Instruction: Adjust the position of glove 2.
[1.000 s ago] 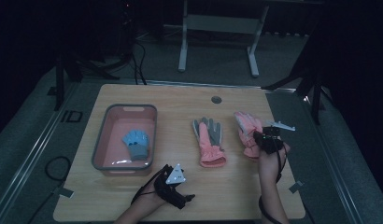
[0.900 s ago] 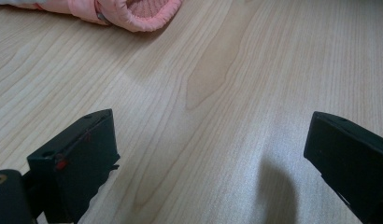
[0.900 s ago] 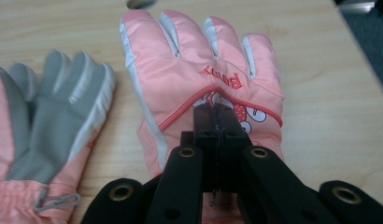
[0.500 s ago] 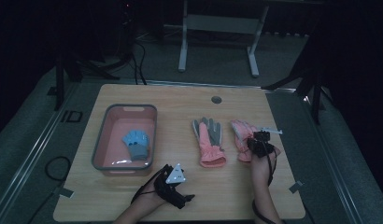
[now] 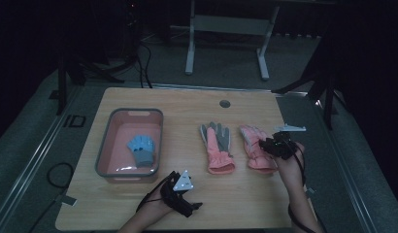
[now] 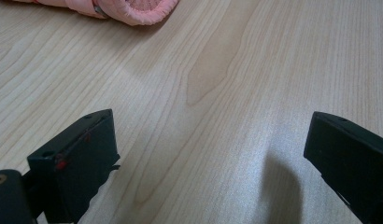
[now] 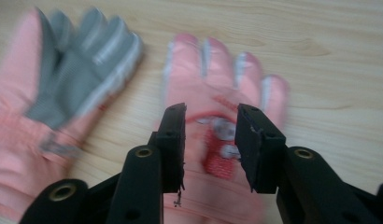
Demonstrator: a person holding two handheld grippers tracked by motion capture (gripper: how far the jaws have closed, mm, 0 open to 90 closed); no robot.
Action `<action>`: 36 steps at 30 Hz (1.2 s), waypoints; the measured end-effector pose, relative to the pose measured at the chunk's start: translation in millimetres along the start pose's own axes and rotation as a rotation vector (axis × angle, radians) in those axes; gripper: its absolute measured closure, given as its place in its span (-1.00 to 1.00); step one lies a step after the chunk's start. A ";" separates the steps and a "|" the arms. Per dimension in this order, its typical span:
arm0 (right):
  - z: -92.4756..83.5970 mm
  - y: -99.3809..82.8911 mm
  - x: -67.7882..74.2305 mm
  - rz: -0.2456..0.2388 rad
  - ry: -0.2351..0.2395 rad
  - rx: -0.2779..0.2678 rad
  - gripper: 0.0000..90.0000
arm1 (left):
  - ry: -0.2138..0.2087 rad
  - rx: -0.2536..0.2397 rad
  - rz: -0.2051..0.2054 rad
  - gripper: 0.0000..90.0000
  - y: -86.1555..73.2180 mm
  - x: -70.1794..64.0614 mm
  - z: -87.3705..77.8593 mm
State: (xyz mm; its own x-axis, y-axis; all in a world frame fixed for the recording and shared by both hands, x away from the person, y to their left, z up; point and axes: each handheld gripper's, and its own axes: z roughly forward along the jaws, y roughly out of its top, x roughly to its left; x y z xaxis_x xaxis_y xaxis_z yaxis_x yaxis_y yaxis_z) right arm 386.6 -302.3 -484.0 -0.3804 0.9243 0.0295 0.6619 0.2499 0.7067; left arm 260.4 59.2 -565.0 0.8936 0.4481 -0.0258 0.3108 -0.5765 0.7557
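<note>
Our right gripper (image 7: 210, 149), jaws just opening, hovers over the blurry pink glove (image 7: 227, 140); left gripper (image 6: 208, 168) gapes empty above the wooden table (image 6: 227, 70), dark room.

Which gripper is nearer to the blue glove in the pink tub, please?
Left. The left gripper rests just past the pink tub's near corner from the blue glove; the right gripper is across the table.

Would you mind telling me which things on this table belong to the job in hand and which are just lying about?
In the job:
- right pink glove, palm down, under the right tool, whose jaws have just been opening above it
- left pink glove, grey palm up, beside it

Lying about:
- pink tub with a blue glove inside
- left tool, open over bare wood
- table
</note>
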 end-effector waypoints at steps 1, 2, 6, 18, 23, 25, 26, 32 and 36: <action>-0.4 1.2 -2.7 -0.024 0.026 0.005 0.34 | 0.001 0.000 -0.001 -0.93 0.0 0.3 -0.1; -0.9 2.1 -5.9 -0.033 0.050 0.008 0.32 | 0.001 0.000 -0.002 -0.93 0.0 0.4 -0.2; -2.7 7.0 -18.0 -0.042 0.069 0.032 0.26 | 0.002 0.001 -0.004 -0.93 0.0 0.8 -0.1; 27.4 -2.9 -19.9 -0.003 0.097 0.096 0.25 | 0.002 0.001 -0.009 -0.93 -0.1 1.0 0.0; 43.5 -13.5 -21.4 0.005 0.084 0.136 0.32 | 0.004 0.004 -0.008 -0.93 -0.2 0.5 -0.1; 44.8 -15.4 -20.2 0.011 0.113 0.132 0.62 | 0.005 0.003 -0.004 -0.93 -0.2 0.0 -0.2; 44.7 -15.9 -17.5 0.001 0.106 0.132 0.72 | 0.005 0.004 -0.004 -0.93 -0.2 -0.1 -0.2; 38.7 -16.9 -4.1 -0.010 0.016 0.089 0.96 | 0.006 0.005 -0.006 -0.93 0.1 -0.1 0.1; 21.9 -10.6 3.7 0.021 -0.028 0.030 0.98 | 0.007 0.007 -0.005 -0.93 -0.1 -0.9 0.0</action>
State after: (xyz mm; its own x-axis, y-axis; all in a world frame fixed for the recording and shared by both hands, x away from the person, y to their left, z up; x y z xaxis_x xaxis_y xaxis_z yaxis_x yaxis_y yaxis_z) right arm 392.4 -295.2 -506.9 -0.3484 0.9370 0.0242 0.6890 0.2385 0.6843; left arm 259.5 58.9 -565.0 0.8898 0.4556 -0.0251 0.3178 -0.5793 0.7506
